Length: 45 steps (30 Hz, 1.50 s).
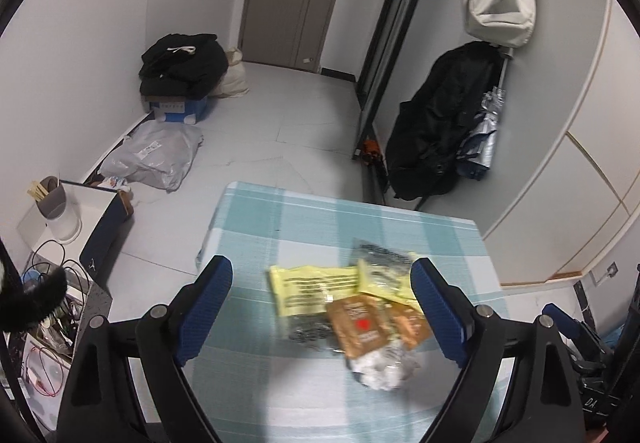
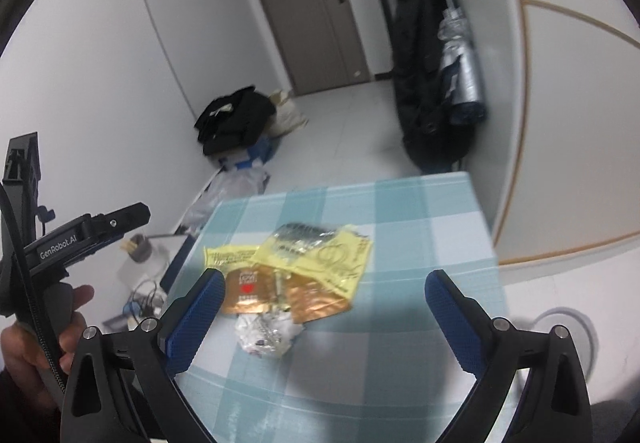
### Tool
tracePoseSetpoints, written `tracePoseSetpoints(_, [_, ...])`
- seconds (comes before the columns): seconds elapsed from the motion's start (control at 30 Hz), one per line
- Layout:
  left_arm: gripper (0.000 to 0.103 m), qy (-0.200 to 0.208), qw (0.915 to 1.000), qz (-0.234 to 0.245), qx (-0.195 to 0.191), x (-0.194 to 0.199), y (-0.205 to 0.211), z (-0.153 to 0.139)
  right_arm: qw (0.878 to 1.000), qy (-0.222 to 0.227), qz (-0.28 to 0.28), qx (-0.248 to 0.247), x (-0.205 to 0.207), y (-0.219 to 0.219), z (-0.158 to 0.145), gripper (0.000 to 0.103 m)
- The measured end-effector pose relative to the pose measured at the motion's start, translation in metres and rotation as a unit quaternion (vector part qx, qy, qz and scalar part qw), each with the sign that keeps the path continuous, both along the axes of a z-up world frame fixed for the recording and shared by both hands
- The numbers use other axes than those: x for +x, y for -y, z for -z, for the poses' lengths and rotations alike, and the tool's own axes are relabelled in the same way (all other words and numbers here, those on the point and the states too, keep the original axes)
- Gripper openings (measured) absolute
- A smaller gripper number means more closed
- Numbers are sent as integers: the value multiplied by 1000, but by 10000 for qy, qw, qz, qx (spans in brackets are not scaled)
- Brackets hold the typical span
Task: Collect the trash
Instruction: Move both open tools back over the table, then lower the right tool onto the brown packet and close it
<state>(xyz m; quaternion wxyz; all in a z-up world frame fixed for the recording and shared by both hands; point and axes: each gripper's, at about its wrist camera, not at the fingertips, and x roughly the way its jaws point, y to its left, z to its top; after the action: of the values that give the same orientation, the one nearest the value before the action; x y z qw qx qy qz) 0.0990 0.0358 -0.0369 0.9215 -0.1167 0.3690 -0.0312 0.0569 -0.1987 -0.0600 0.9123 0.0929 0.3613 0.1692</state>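
The trash (image 1: pixel 352 307) was a small heap of flat wrappers: two yellow packets (image 1: pixel 306 289) printed with dark text, two copper-brown sachets (image 1: pixel 362 327), one bearing a red heart, a clear bag with dark contents (image 1: pixel 380 253), and a crumpled white wad (image 1: pixel 382 365) at the heap's 6 o'clock edge. It lay on a table (image 1: pixel 256 219) under a teal-and-white checked cloth, near the middle.

In the left wrist view the left gripper (image 1: pixel 322 307) hovered above the heap, blue fingers (image 1: pixel 206 309) spread wide, the wrappers showing between them and toward the 3 o'clock finger. In the right wrist view the right gripper (image 2: pixel 324 317) was likewise spread and empty, the heap (image 2: pixel 288 275) toward its 9 o'clock finger (image 2: pixel 198 319), the brown sachet (image 2: pixel 246 291) just beside that pad.

A hand (image 2: pixel 44 335) gripped the left gripper's handle at 9 o'clock.
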Motion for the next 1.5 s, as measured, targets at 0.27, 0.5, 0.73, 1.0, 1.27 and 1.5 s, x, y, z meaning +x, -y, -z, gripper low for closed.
tracePoseSetpoints(0.27, [89,-462,9970,-372,-498,11,-43,35,9970,-478,-553,-266,26,-37,24,101])
tracePoseSetpoints(0.5, [89,-618,9928,-488,-904,20,-59,37,9891,-991,-1058,-272,35,-61,52,100])
tracePoseSetpoints(0.73, [89,-754,9906,-419,-1064,24,-63,42,9824,-1260,-1311,-433,31,-82,77,90])
tracePoseSetpoints(1.0, [89,-831,9903,-427,-1034,24,-63,45,9798,-1320,-1375,-604,18,-85,82,40])
tracePoseSetpoints(1.27, [89,-885,9900,-446,-1000,24,-60,46,9815,-1278,-1301,-587,11,-71,72,40])
tracePoseSetpoints(1.5, [89,-930,9889,-524,-1034,23,-63,47,9854,-1086,-1236,-444,21,-64,57,64])
